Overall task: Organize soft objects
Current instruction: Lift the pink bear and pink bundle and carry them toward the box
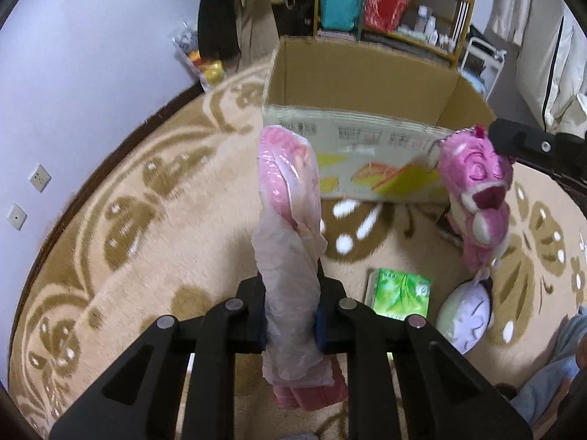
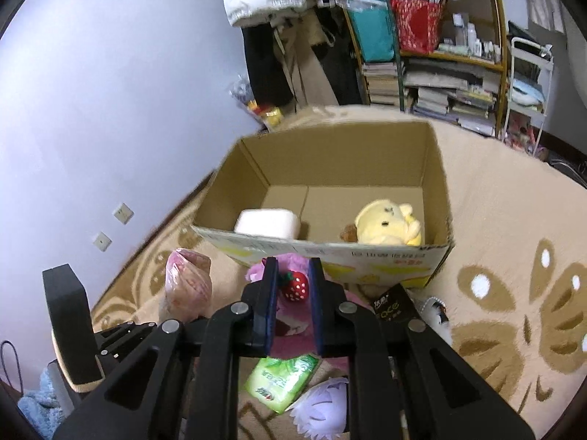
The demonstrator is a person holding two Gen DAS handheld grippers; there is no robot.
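Note:
My left gripper [image 1: 290,293] is shut on a pink pack wrapped in clear plastic [image 1: 290,220] and holds it upright above the rug, in front of the open cardboard box [image 1: 367,84]. The pack also shows in the right wrist view [image 2: 187,282]. My right gripper [image 2: 292,282] is shut on a pink plush bear [image 1: 477,198] with a red strawberry [image 2: 296,286], held just before the box's near wall [image 2: 367,256]. Inside the box lie a white pack [image 2: 268,223] and a yellow plush [image 2: 389,223].
On the beige patterned rug [image 1: 165,220] lie a green tissue pack [image 1: 400,293], a lilac round plush [image 1: 466,315] and a black packet [image 2: 392,304]. A bookshelf [image 2: 440,55] and hanging clothes [image 2: 293,55] stand behind the box. A wall [image 2: 110,91] is on the left.

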